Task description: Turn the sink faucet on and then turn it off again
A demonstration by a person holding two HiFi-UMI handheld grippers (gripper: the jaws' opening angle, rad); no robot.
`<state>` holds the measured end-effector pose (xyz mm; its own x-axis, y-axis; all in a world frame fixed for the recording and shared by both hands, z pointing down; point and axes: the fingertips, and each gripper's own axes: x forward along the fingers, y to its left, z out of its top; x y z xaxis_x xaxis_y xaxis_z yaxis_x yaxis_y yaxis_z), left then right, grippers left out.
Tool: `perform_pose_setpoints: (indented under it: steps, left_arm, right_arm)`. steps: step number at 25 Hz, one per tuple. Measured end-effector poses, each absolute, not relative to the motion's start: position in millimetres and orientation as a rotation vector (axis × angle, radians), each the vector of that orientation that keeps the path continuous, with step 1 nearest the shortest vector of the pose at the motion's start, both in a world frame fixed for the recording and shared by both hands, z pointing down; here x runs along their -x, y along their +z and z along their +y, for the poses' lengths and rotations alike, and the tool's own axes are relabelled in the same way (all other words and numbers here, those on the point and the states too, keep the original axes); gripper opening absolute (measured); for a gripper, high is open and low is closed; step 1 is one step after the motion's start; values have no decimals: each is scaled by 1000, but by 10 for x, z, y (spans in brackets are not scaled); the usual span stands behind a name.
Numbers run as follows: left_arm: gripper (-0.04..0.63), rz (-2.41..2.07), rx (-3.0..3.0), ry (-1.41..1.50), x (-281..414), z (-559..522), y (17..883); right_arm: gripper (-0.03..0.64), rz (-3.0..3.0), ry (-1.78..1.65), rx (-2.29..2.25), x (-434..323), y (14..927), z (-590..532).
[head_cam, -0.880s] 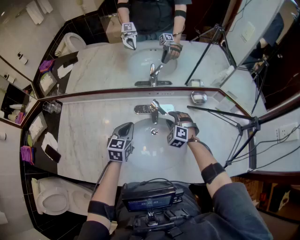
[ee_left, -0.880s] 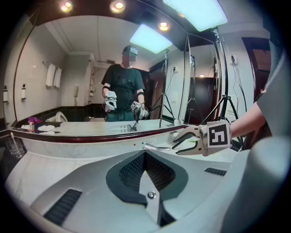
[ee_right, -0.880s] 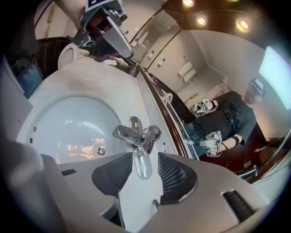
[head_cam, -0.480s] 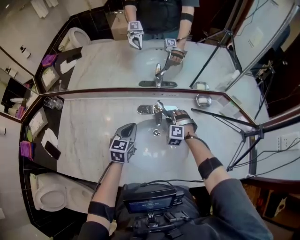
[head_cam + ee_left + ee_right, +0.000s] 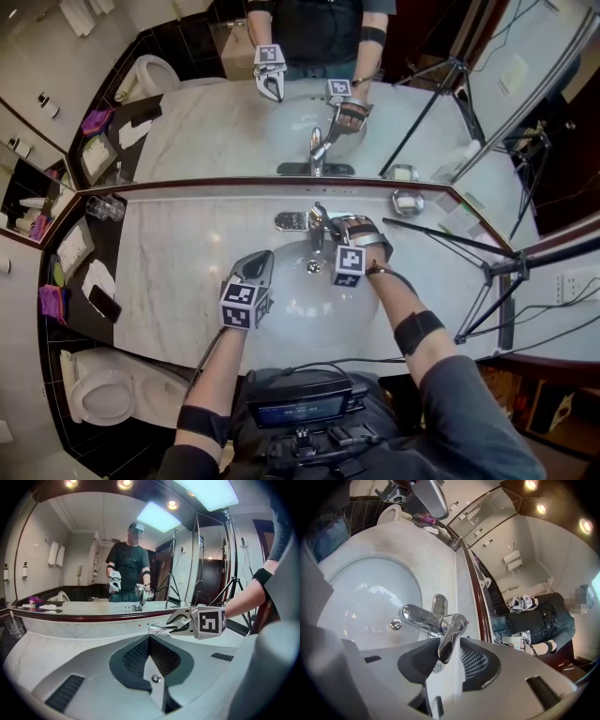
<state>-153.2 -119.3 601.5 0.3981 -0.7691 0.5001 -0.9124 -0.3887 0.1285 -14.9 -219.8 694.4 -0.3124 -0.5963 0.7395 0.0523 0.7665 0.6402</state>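
The chrome faucet [image 5: 314, 223] stands at the back of the white sink basin [image 5: 286, 305]. My right gripper [image 5: 328, 240] reaches it from the right. In the right gripper view its jaws [image 5: 450, 639] stand on both sides of the faucet handle [image 5: 454, 624] and the pads touch the lever. The spout [image 5: 417, 616] points over the drain [image 5: 395, 625]; I see no water running. My left gripper [image 5: 260, 261] hovers over the basin's left side, shut and empty [image 5: 149, 638]. The left gripper view shows the right gripper [image 5: 206, 622] at the handle [image 5: 161, 630].
A mirror runs along the back of the marble counter [image 5: 187, 253] and repeats the scene. A metal soap dish [image 5: 406, 202] sits at the back right, and glasses [image 5: 103, 208] at the far left. A tripod [image 5: 487, 267] stands to the right and a toilet [image 5: 98, 394] at lower left.
My right gripper has moved up and left onto the faucet handle. The left gripper has stayed over the basin's left side.
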Motion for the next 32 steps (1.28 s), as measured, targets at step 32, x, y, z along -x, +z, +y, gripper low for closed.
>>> perform_pose_setpoints:
  steps: [32]
  left_arm:
    - [0,-1422,-2262,520,1493,-1204,6136]
  right_arm:
    - [141,-1889,-530,-523,362,6672,-2509]
